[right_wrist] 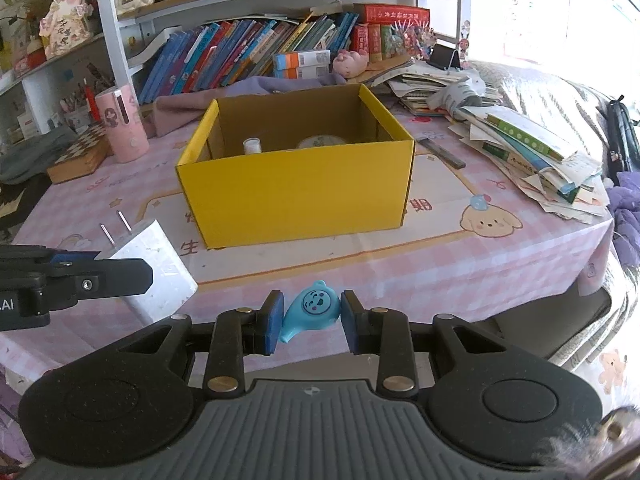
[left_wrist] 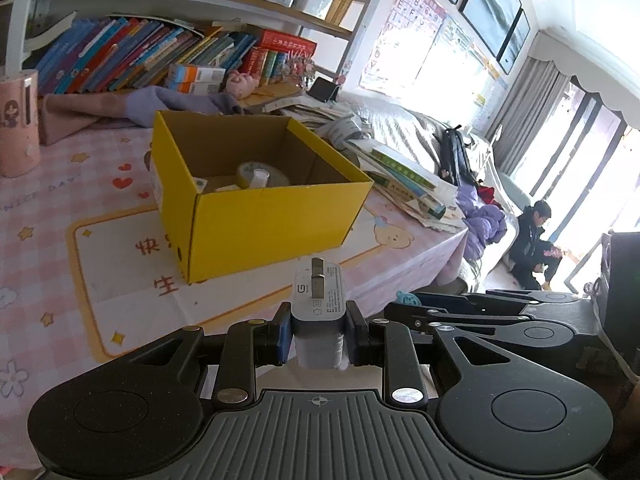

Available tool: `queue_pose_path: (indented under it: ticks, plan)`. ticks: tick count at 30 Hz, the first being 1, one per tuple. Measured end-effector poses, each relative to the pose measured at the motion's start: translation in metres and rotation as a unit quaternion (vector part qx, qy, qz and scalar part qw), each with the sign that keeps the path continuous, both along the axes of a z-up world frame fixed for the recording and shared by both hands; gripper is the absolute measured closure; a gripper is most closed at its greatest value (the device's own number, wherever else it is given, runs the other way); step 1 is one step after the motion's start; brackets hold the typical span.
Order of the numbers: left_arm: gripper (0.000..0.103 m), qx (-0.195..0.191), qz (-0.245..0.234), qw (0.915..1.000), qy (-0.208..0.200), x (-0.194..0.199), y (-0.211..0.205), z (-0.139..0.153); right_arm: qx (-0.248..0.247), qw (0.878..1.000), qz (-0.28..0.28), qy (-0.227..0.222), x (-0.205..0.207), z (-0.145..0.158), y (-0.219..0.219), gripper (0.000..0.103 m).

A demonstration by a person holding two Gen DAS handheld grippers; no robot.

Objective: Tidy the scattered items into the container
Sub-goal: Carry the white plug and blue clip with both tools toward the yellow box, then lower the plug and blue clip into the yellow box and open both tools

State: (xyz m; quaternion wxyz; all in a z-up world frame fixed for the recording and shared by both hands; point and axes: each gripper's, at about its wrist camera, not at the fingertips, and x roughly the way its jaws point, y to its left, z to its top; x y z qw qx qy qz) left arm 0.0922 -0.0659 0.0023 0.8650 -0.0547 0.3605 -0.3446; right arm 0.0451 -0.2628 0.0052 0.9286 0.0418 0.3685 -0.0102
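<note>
An open yellow cardboard box [left_wrist: 256, 224] [right_wrist: 296, 184] stands on the pink checked tablecloth, holding a roll of tape [left_wrist: 264, 174] and a small white bottle [right_wrist: 252, 146]. My left gripper [left_wrist: 318, 332] is shut on a white plug charger [left_wrist: 318, 300], prongs pointing forward, short of the box's near wall. From the right wrist view the same charger [right_wrist: 156, 268] shows at the left, clamped in the left gripper. My right gripper [right_wrist: 312, 322] is shut on a small blue bear-faced toy [right_wrist: 314, 310], in front of the box's near wall.
A pink cylinder [right_wrist: 124, 124] and a chessboard box [right_wrist: 80, 156] stand left of the box. Piled books and papers [right_wrist: 532, 160] crowd the table's right side, with a dark strip [right_wrist: 442, 154] near the box. Shelves of books [right_wrist: 248, 52] line the back. A person [left_wrist: 534, 244] sits by the window.
</note>
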Motion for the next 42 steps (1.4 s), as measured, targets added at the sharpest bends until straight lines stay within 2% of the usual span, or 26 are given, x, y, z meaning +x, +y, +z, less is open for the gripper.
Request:
queue_pose_path:
  ticks: [7, 12, 17, 24, 31, 36, 42]
  plan:
    - [0.078, -0.005, 0.009, 0.9999, -0.006, 0.022, -0.017, 0.001, -0.01, 1.0, 0.023, -0.006, 0.029, 0.001, -0.015, 0.074]
    - [0.078, -0.004, 0.023, 0.9987, -0.045, 0.041, -0.032, 0.016, -0.016, 0.999, 0.034, -0.039, 0.055, 0.017, -0.032, 0.074]
    - [0.078, 0.014, 0.047, 0.9942, -0.095, 0.062, -0.05, 0.036, -0.014, 0.996, 0.052, -0.076, 0.088, 0.038, -0.052, 0.074]
    - [0.078, 0.055, 0.096, 0.9865, -0.121, 0.097, -0.066, 0.044, -0.018, 0.989, 0.111, -0.1, 0.148, 0.05, -0.065, 0.074]
    - [0.078, 0.118, 0.116, 0.9786, -0.123, 0.139, -0.089, 0.029, -0.032, 0.981, 0.179, -0.069, 0.211, 0.029, -0.055, 0.074]
    - [0.078, 0.167, 0.116, 0.9736, -0.103, 0.161, -0.103, 0.007, -0.053, 0.973, 0.221, -0.034, 0.248, 0.011, -0.047, 0.074]
    - [0.078, 0.205, 0.115, 0.969, -0.076, 0.174, -0.112, -0.016, -0.089, 0.96, 0.264, 0.002, 0.284, -0.001, -0.04, 0.074]
